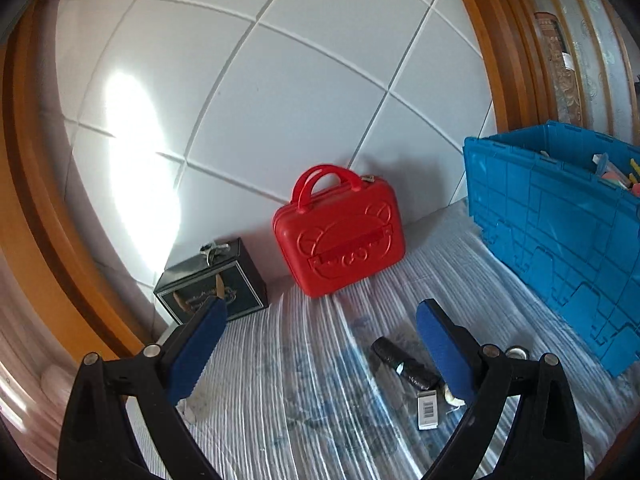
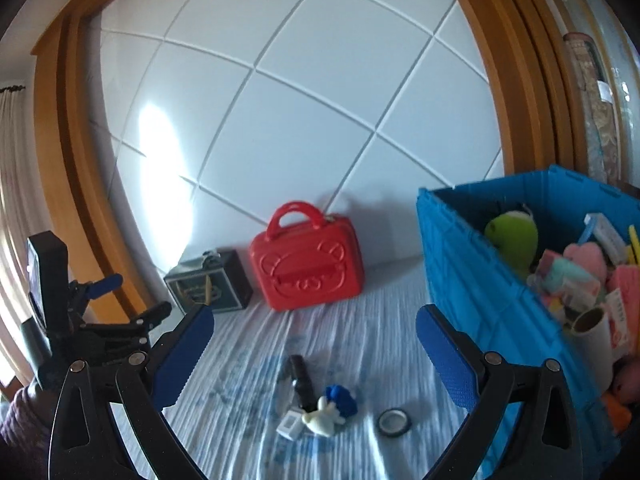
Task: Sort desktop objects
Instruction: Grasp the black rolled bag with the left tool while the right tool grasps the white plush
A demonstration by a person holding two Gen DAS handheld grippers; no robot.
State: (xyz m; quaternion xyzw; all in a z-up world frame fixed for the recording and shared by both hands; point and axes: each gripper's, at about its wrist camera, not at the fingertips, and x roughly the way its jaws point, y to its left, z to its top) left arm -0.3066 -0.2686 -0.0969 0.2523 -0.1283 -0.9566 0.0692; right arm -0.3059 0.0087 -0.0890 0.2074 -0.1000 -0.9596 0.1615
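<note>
Both the left gripper (image 1: 320,320) and the right gripper (image 2: 314,326) are spread wide and empty, so the right one should descend slowly over the black tape roll (image 2: 394,421) lying on the striped cloth (image 2: 248,420) beside the blue crate (image 2: 476,280).

Blk tube (image 2: 301,380), tape roll (image 2: 394,422) on cloth.

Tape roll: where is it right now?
In the right wrist view the tape roll lies flat on the striped cloth, between the small white figure and the blue crate.
</note>
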